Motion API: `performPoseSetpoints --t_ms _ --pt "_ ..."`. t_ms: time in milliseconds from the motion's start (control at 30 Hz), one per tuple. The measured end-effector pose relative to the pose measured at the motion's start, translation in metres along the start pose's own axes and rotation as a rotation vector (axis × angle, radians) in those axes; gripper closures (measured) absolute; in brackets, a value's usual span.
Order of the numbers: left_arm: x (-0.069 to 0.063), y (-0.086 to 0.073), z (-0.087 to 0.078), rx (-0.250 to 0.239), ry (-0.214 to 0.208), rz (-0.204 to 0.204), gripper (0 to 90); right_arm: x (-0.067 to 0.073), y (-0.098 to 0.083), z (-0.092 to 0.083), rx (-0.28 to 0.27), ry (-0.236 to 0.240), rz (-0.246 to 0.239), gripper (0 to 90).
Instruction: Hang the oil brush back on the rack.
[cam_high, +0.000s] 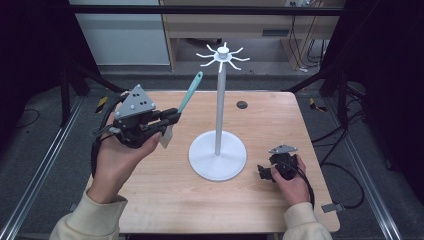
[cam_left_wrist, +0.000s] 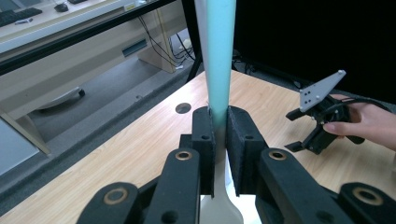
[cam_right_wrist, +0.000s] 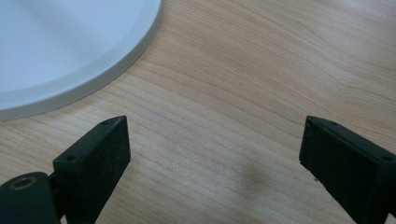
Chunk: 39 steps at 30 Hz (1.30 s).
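A utensil with a teal handle (cam_high: 190, 92) and a white head (cam_high: 166, 138) is held up over the left of the wooden table (cam_high: 165, 200). My left gripper (cam_high: 175, 116) is shut on the handle just above the head, and the handle tilts up to the right. In the left gripper view the teal handle (cam_left_wrist: 219, 70) rises between the closed jaws of my left gripper (cam_left_wrist: 220, 135). A white stand (cam_high: 218, 115) with a round base (cam_high: 217, 159) and top hooks (cam_high: 223, 56) rises mid-table. My right gripper (cam_high: 261, 172) rests open on the table right of the base (cam_right_wrist: 70, 46), with bare wood between its jaws.
A dark round hole (cam_high: 242, 104) sits in the table's far side, behind the stand. Metal frame rails run along both sides of the table. A wooden cabinet (cam_high: 240, 25) stands beyond the far edge. Cables lie on the floor at right.
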<state>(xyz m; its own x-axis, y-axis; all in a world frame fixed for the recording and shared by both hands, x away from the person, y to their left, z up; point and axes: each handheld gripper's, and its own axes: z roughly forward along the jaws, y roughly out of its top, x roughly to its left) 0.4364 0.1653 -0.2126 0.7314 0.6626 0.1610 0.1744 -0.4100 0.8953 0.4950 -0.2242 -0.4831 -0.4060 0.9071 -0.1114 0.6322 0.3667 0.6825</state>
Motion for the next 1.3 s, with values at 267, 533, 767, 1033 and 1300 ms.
performPoseSetpoints --t_ms 267,533,767,1033,1300 --pt "0.013 0.003 0.006 0.012 0.003 -0.029 81.8 0.000 0.000 0.000 0.001 0.001 0.003 9.3" --pt "0.014 0.007 0.011 0.015 -0.009 -0.025 81.7 0.000 0.000 0.000 0.001 0.002 0.003 9.3" --pt "0.014 0.010 0.014 0.020 -0.003 -0.022 81.7 -0.001 0.000 -0.001 0.003 -0.001 -0.001 9.3" --pt "0.016 0.009 0.019 0.032 -0.014 -0.027 81.7 -0.001 0.000 0.000 0.003 -0.001 -0.001 9.3" --pt "0.017 0.010 0.024 0.038 -0.023 -0.029 81.7 -0.001 0.000 0.000 0.002 -0.001 -0.003 9.3"
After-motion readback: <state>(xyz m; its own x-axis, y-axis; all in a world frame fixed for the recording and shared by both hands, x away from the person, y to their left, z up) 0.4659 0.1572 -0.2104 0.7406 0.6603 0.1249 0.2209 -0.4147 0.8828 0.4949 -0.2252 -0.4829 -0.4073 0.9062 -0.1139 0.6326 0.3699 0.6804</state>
